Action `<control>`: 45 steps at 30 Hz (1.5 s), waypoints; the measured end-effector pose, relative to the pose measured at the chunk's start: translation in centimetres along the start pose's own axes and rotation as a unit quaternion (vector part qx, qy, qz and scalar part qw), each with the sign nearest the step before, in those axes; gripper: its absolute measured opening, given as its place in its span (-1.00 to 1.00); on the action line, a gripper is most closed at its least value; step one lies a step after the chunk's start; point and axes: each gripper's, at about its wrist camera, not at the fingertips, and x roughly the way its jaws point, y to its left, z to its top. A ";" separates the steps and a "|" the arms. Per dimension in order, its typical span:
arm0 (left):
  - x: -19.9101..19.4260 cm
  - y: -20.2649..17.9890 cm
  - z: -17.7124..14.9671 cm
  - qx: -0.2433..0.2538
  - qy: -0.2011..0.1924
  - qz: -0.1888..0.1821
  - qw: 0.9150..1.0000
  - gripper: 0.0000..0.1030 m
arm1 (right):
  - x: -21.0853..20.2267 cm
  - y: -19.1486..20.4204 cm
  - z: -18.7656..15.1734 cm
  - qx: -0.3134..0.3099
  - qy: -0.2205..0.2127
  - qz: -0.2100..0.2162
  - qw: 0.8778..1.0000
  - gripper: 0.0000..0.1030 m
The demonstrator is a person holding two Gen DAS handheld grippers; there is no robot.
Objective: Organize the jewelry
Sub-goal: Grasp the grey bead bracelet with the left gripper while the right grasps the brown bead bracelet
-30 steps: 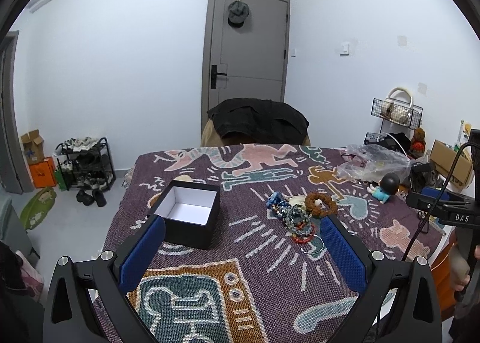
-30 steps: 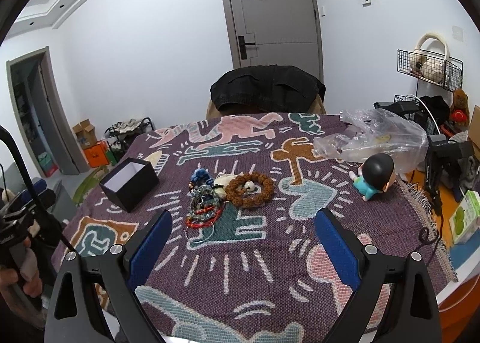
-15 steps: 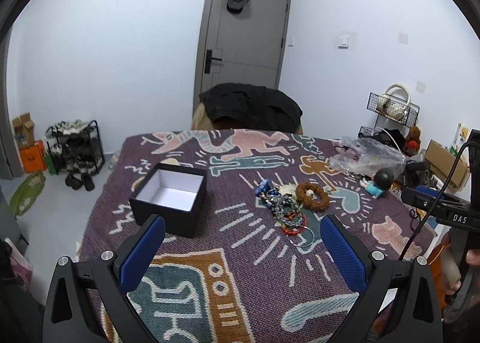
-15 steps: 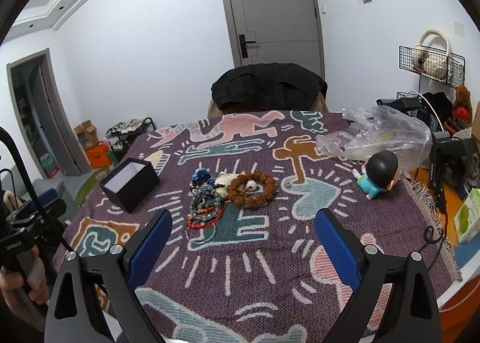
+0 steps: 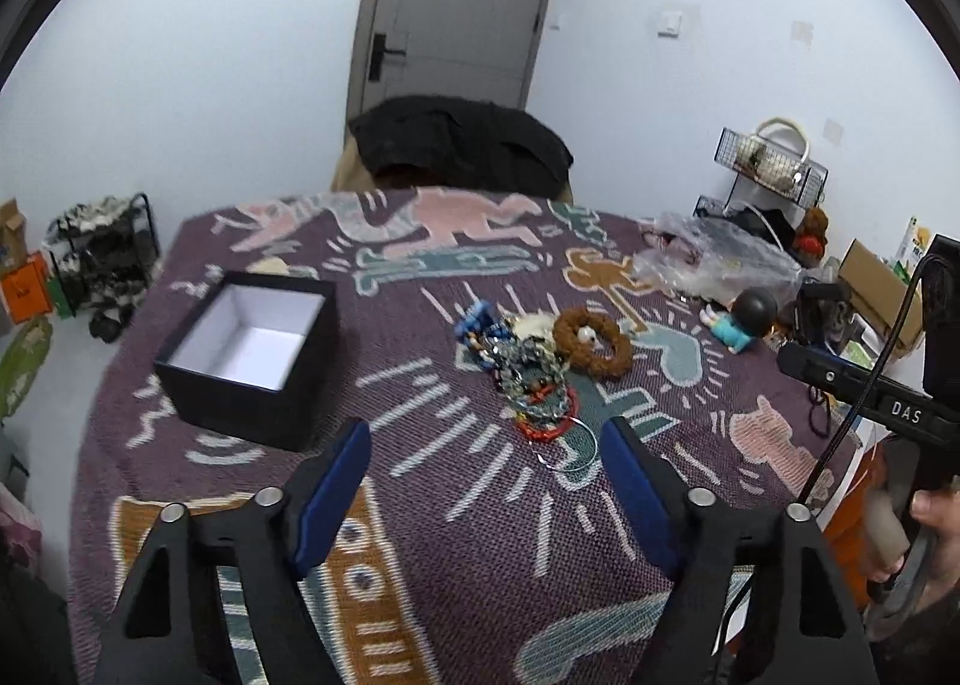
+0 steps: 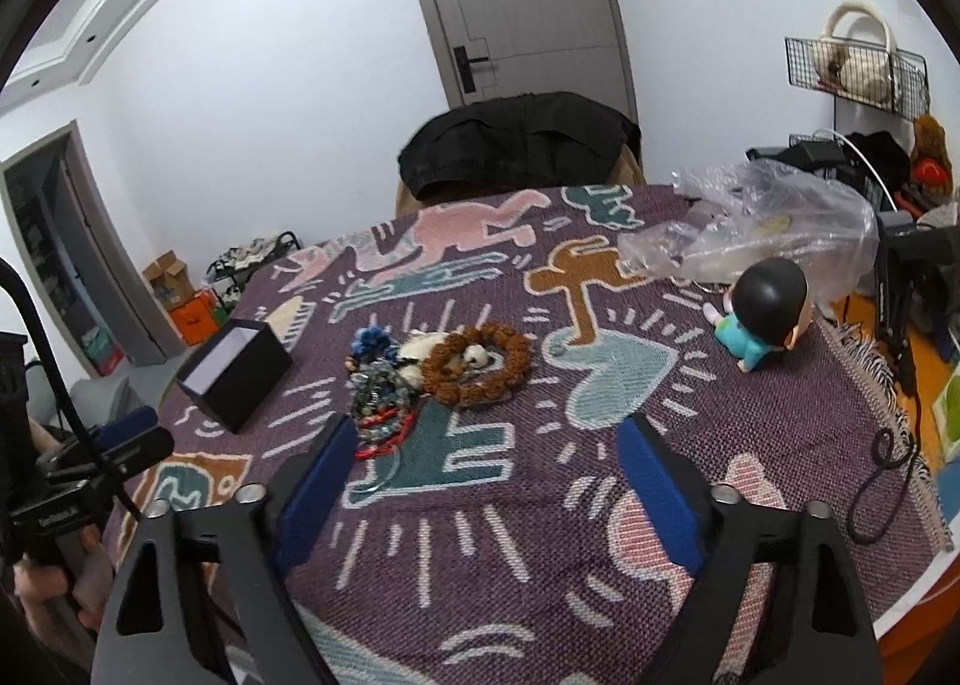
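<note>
Here the heap of bracelets (image 5: 531,379) is lying on the patterned cloth (image 5: 420,505) of the bench, just ahead of the left hand-held gripper (image 5: 483,496) and slightly toward its right finger, its long axis running away from the fingers toward the brown bead ring (image 5: 591,340). The open black box (image 5: 246,358) is sitting off to that gripper's left. From the right hand-held gripper (image 6: 483,484) the same heap (image 6: 384,403) is lying ahead by its left finger. Both grippers are hanging spread and empty, and I judge the left one the nearer. Compared with a second ago, both cameras are sitting closer to and lower over the heap, and the left fingers are standing less widely apart.
</note>
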 end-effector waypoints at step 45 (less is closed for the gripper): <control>13.1 -0.2 4.1 -0.050 0.102 -0.037 0.993 -0.82 | 17.4 -3.2 3.4 0.123 0.135 -0.014 0.983 0.09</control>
